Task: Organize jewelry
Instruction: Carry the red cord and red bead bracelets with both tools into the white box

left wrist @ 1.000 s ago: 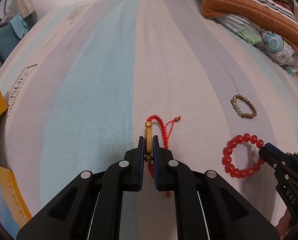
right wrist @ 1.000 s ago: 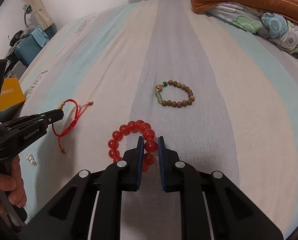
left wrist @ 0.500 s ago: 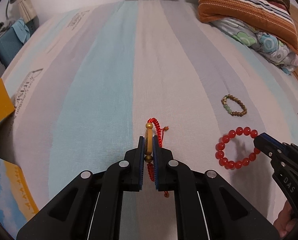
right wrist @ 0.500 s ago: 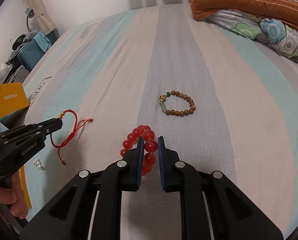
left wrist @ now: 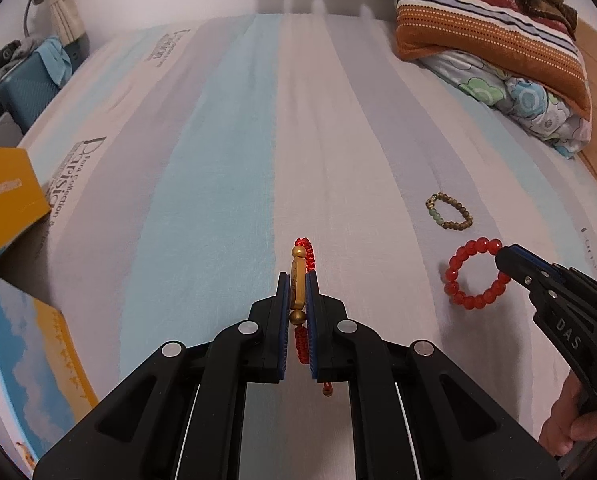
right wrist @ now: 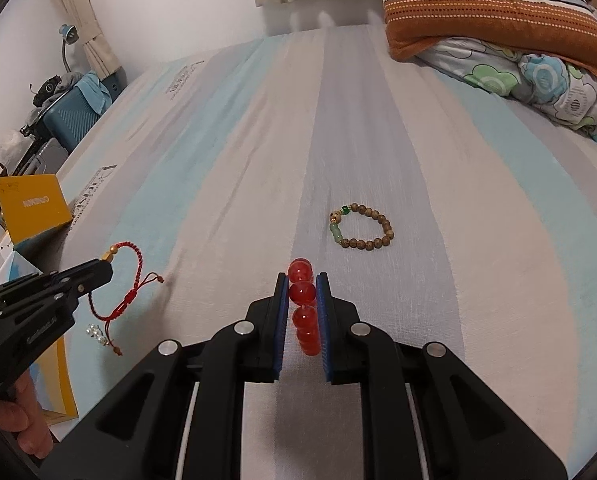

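In the left wrist view, the left gripper point(left wrist: 297, 294) is nearly closed, its jaws pinching the gold bar of the red cord bracelet point(left wrist: 298, 292), which hangs lifted above the striped bedsheet point(left wrist: 226, 184); the loose cord tail dangles below between the jaws, and I judge it could snag or let the smooth bar slide out if the grip eases. To the right, the right gripper point(left wrist: 510, 262) holds the red bead bracelet point(left wrist: 474, 274) by one edge, the full ring showing here. In the right wrist view, the right gripper point(right wrist: 302, 296) has its jaws drawn in on a single round bead of that red bead bracelet point(right wrist: 302, 292); a round bead between flat pads could roll free, I judge. Only this view shows the small pearl-like piece point(right wrist: 96, 333) on the sheet near an orange box point(right wrist: 32, 204), and the brown bead bracelet point(right wrist: 362, 226) lies clearly ahead on the sheet. The left gripper point(right wrist: 104, 272) appears at left with the cord bracelet's loop hanging.
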